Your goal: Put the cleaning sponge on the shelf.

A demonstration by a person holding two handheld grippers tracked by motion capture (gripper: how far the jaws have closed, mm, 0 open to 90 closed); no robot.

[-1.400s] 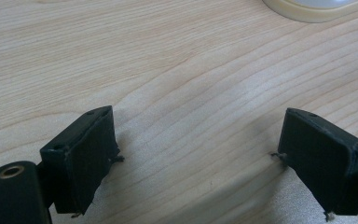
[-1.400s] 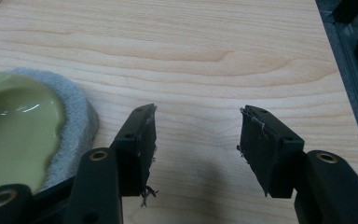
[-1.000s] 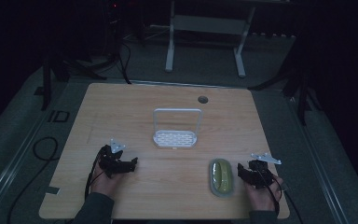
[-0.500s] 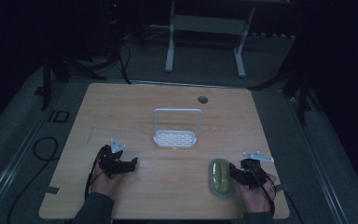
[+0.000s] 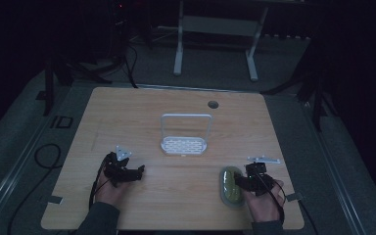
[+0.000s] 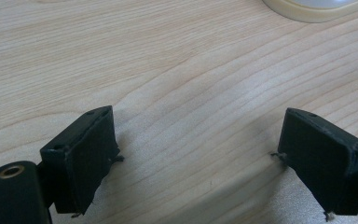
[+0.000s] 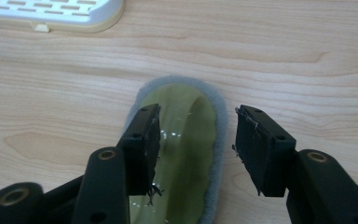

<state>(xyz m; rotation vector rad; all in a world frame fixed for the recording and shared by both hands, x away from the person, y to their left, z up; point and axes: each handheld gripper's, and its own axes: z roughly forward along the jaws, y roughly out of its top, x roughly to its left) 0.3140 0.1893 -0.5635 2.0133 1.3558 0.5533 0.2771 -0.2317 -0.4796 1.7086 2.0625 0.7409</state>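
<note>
Dim room around a wooden bench [image 5: 176,112]; right gripper [image 7: 196,140] spread over the green grey-rimmed pad [image 7: 186,135] near the front edge; left gripper [image 6: 196,154] spread, empty; white rack [image 5: 185,145] mid-bench.

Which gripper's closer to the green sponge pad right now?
Right. The right gripper hovers with jaws open over the green sponge pad. The left gripper sits well off toward the table's other side.

A dim lab or studio: lone wooden table [image 5: 176,122] mid-frame on grey carpet [image 5: 215,68], cables [image 5: 44,156] at left, stand legs [image 5: 215,44] at top.
</note>
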